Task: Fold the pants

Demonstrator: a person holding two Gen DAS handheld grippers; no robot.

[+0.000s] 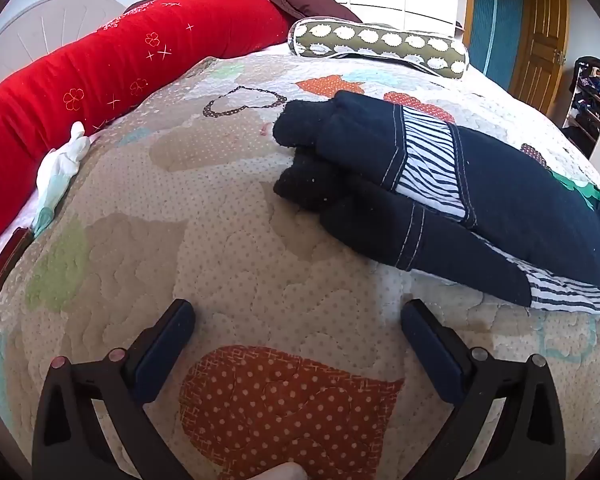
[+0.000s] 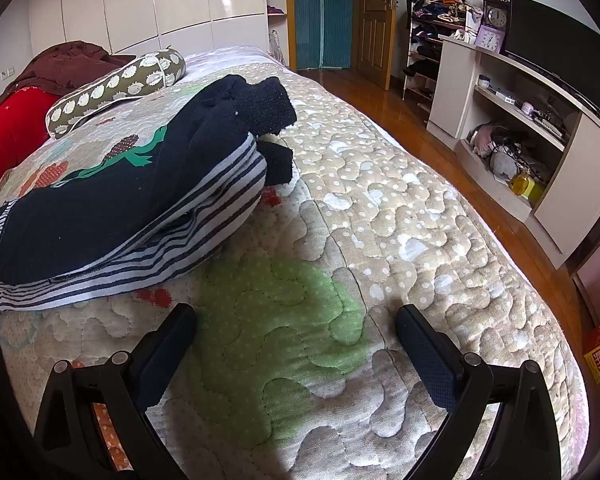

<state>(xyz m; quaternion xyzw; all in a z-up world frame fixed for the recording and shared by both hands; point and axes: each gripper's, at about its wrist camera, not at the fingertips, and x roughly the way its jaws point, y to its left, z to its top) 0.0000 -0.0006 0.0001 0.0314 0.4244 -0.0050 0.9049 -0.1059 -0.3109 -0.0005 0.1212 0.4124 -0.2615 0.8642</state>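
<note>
on the quilted patchwork bed, dark navy pants with striped lining lie folded; left hand-held gripper and right hand-held gripper hover wide, empty.

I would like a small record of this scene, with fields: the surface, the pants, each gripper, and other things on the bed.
surface: quilted patchwork bedspread
pants: dark pants with striped lining, lying folded over on the bedspread
left gripper: left gripper open, above bare quilt, apart from the pants, holding nothing
right gripper: right gripper open, above a green patch, holding nothing
other things: red bolster, olive patterned pillow, white cloth
</note>
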